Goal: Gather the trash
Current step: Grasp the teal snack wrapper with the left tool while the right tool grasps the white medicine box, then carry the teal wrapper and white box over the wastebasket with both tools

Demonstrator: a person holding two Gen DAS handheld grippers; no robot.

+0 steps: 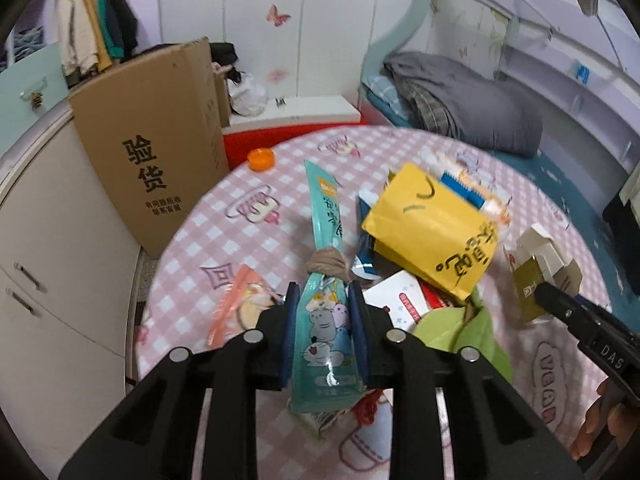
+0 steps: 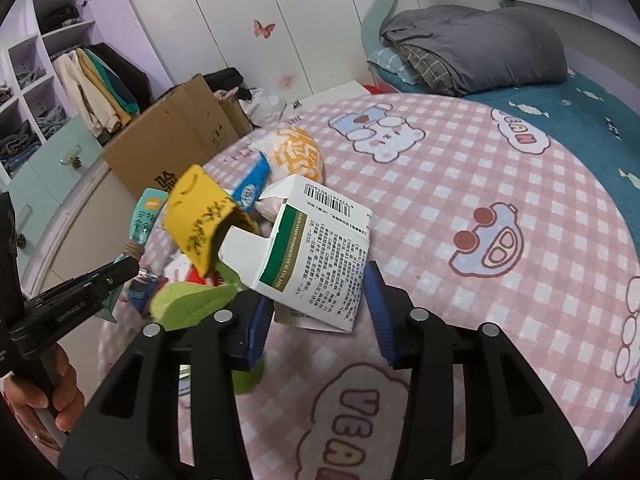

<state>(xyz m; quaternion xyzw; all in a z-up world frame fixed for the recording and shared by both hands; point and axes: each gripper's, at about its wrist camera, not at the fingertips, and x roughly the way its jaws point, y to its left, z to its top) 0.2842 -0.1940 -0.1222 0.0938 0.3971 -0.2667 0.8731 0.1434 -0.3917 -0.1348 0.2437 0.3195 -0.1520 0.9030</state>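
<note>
Left tongs: black gripper (image 1: 324,300) with blue pads is sitting nearest the left wrist lens, its pads pressing on both sides of a teal snack pouch (image 1: 322,328) printed with cartoon animals; a knot of brown twine (image 1: 325,264) is binding the pouch just beyond the fingertips.
Right tongs: right gripper (image 2: 316,308) is clamping a white medicine carton (image 2: 320,256) with a green and gold band; the left pad is meeting the carton's lower edge, while contact at the right pad is harder to read, so I judge this a light grip.
Carton state: its end flap is hanging open and the carton is tilting, barcode side up.
Trash pile: a yellow paper bag (image 1: 432,232), a blue sachet (image 1: 366,240), a white card (image 1: 400,300), a green paper scrap (image 1: 460,332), an orange wrapper (image 1: 240,300) and an orange bottle cap (image 1: 261,159) are lying on the pink checked tablecloth (image 2: 460,208), mostly toward the table's left side as the right wrist view shows it; the cap is sitting alone at the far edge.
Step in hand: both hands are picking up one piece each, so collecting is under way with much litter left.
Possible bin: a cardboard box (image 1: 160,152) is standing beside the table's far left edge; whether it is the bin I cannot tell.
Next move: carrying both pieces clear of the pile calls for firm pressure, since the pouch is slippery and long, and the open carton can crush or slide.
</note>
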